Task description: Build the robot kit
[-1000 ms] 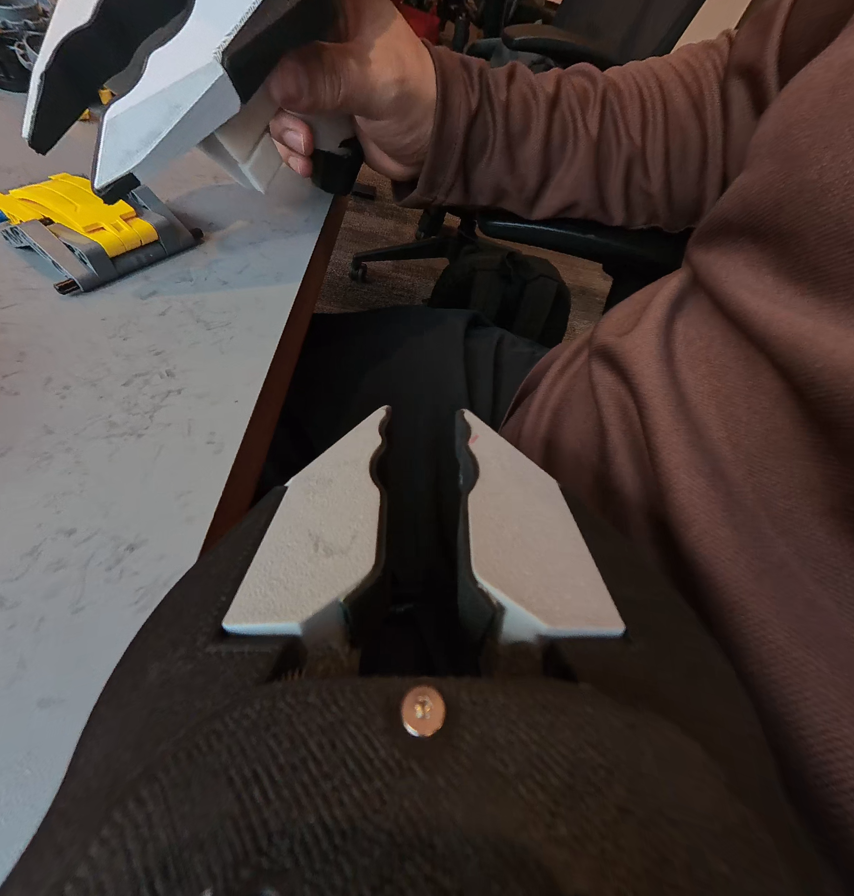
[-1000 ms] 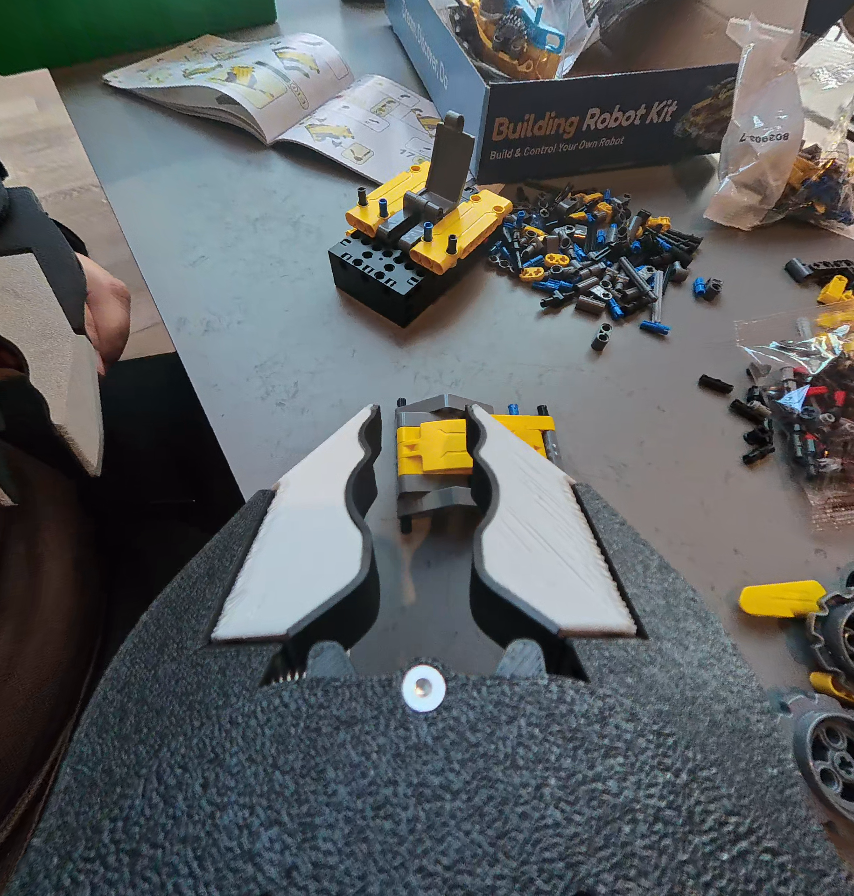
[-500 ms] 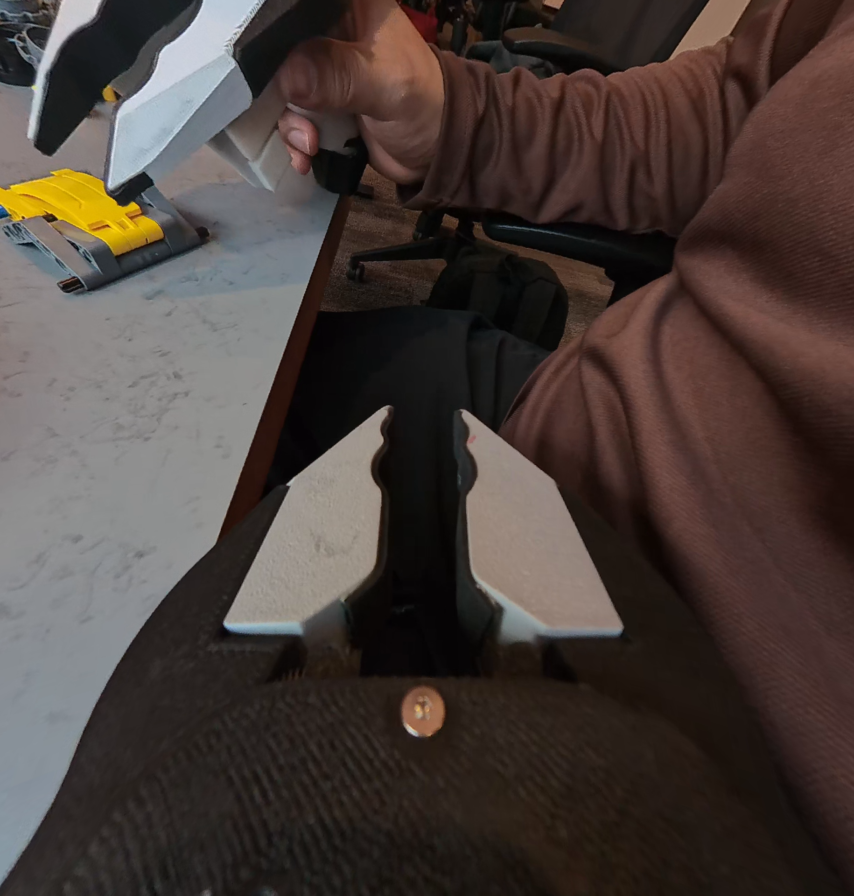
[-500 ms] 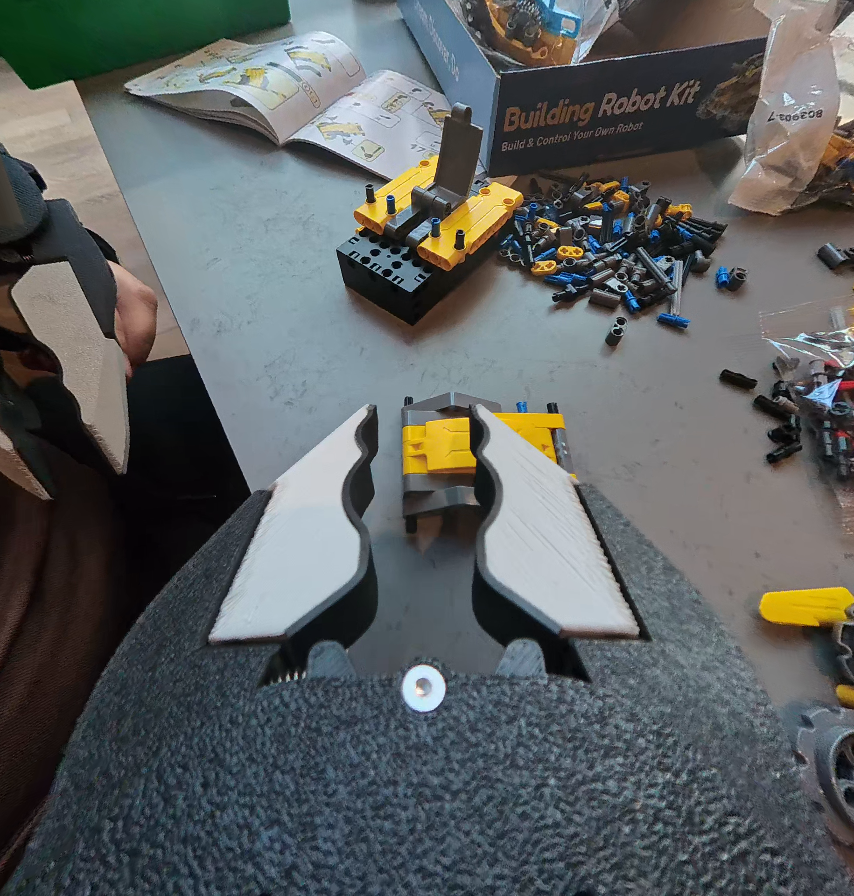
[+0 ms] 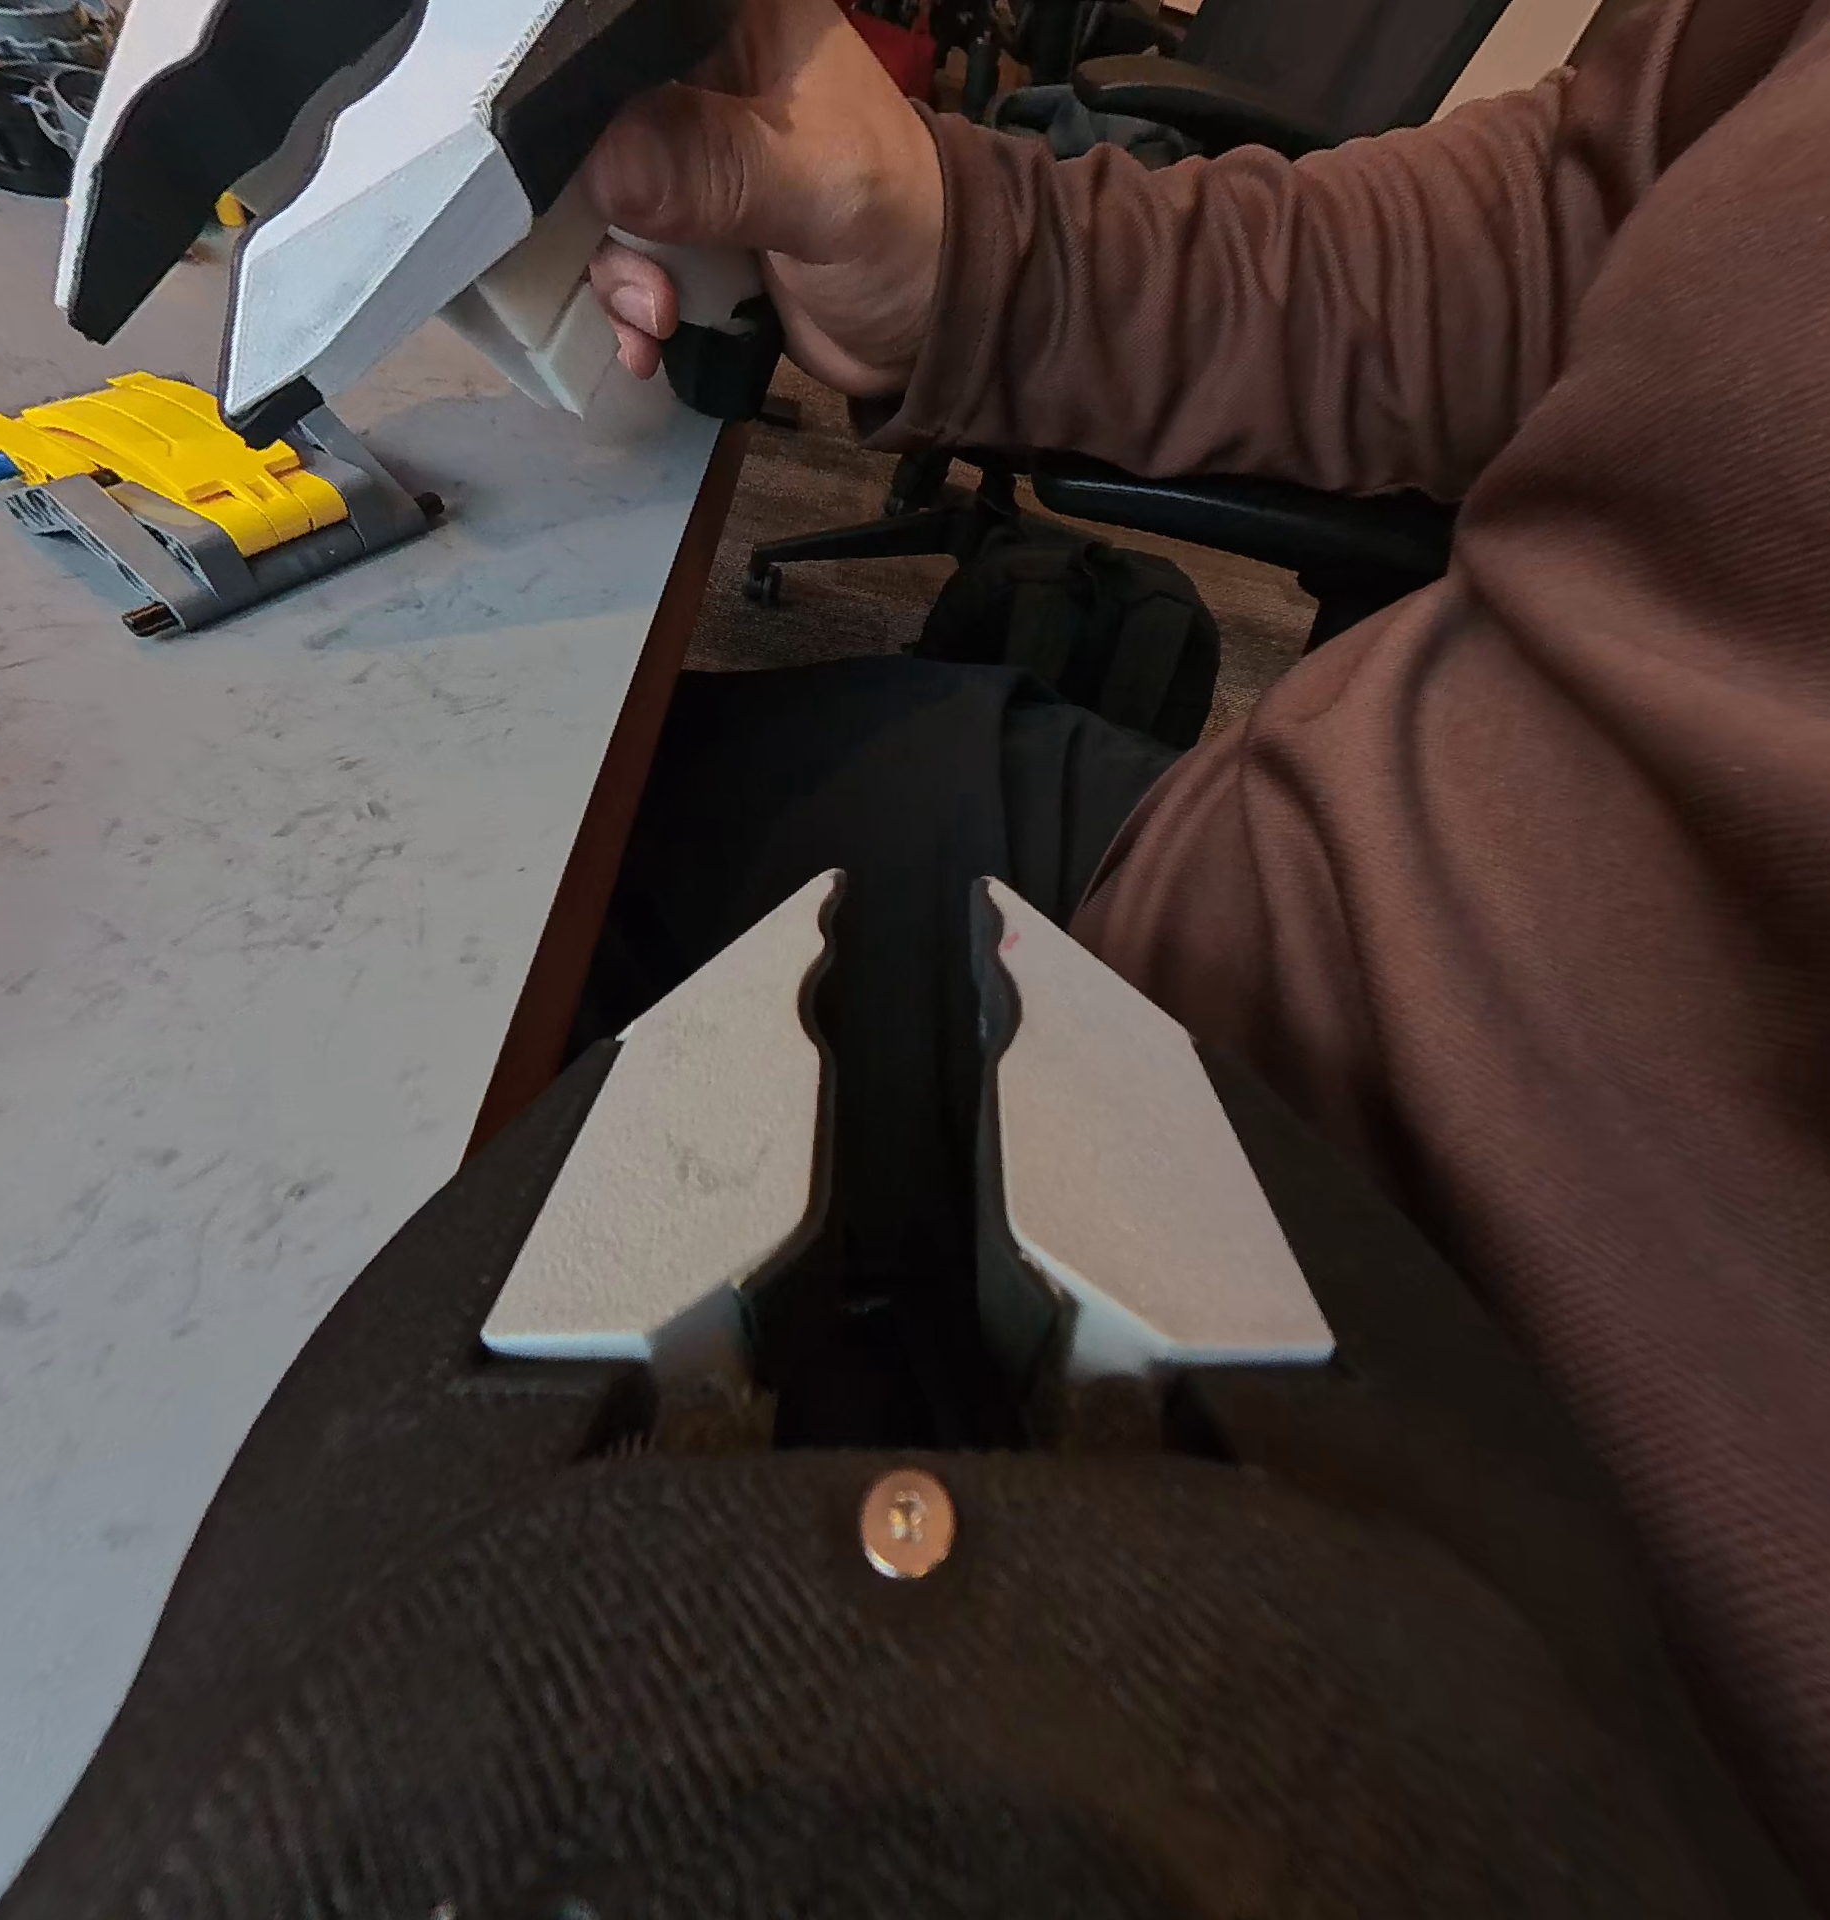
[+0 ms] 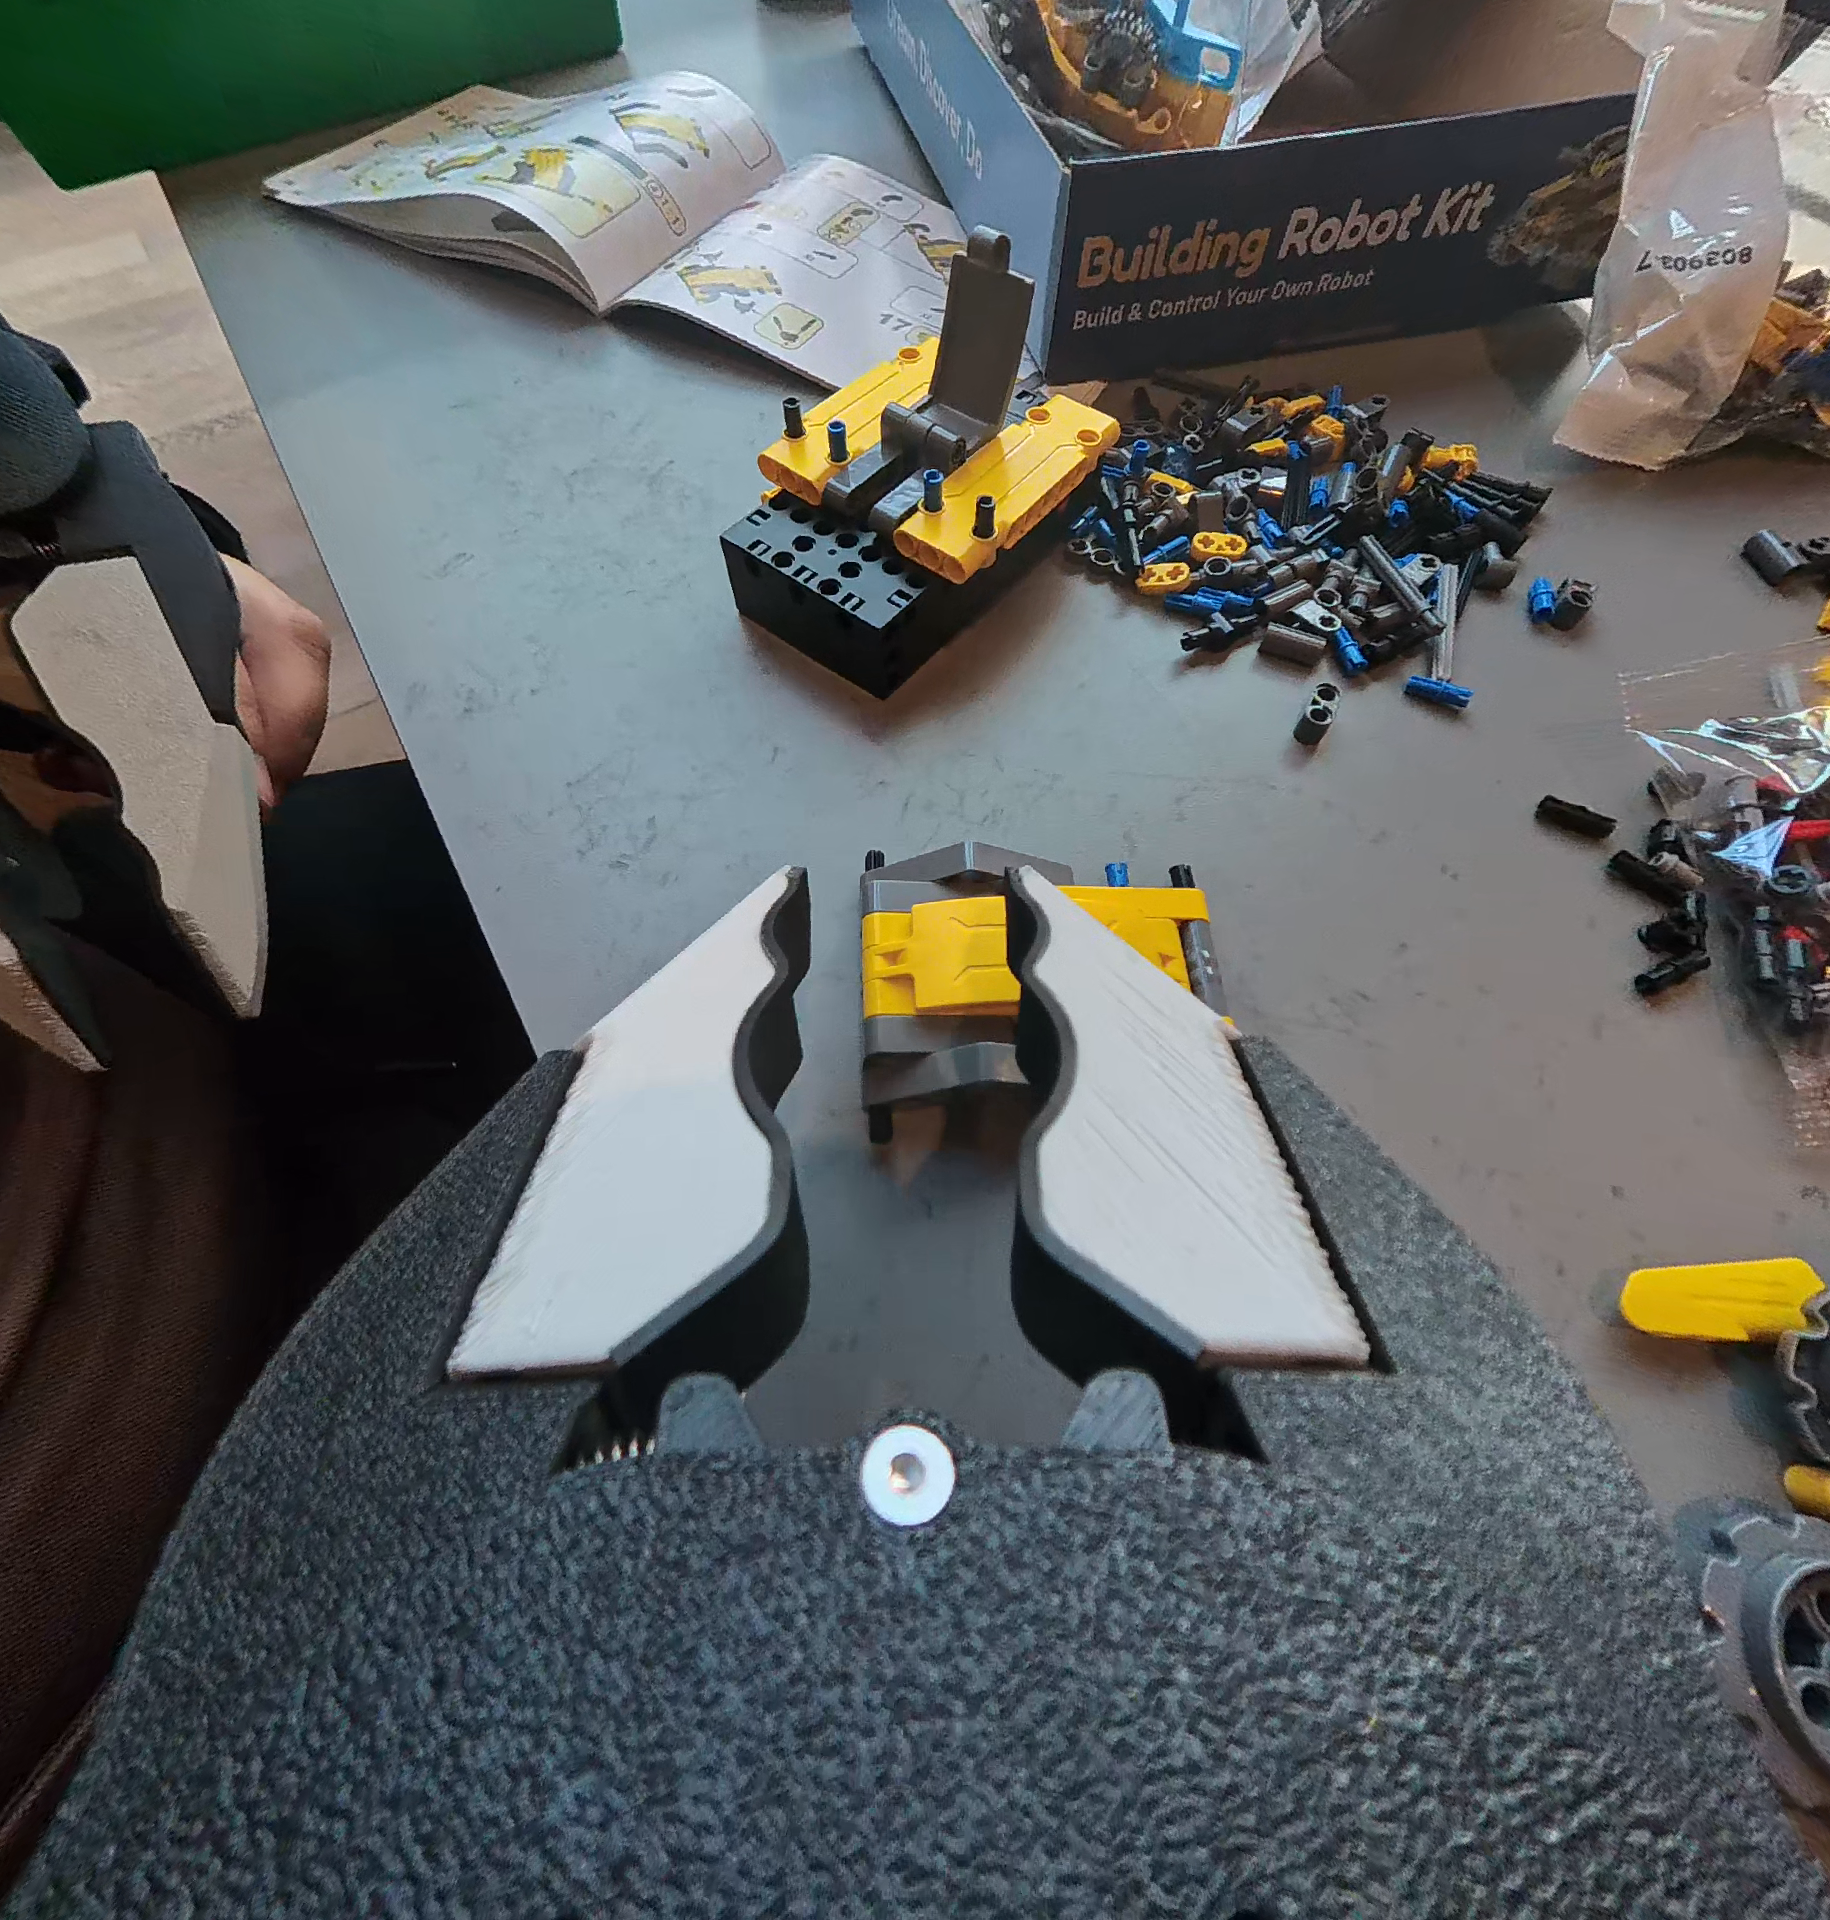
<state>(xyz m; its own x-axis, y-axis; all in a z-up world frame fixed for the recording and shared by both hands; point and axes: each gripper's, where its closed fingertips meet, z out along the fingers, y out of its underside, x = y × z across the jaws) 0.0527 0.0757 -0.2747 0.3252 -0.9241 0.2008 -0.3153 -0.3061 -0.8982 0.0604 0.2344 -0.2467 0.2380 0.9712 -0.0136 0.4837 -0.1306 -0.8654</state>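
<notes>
Lying flat near the grey table's (image 6: 599, 727) edge, long axis running away from the camera, the yellow-and-grey plastic brick assembly (image 6: 952, 966) sat beneath the right gripper (image 6: 906, 883), spread wide and empty; the left gripper (image 5: 906, 883) hung off-table, narrowly parted.

Office-like workroom: grey worktop (image 6: 537, 582) strewn with loose building-kit parts (image 6: 1306, 551), open instruction booklet (image 6: 620, 197), kit box (image 6: 1275, 249); wheeled office chairs (image 5: 1098, 499) on carpet behind.

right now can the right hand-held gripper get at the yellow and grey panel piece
Probably yes: the right hand-held gripper is open just above the yellow and grey panel piece, which lies flat on the table with nothing between them.
</notes>
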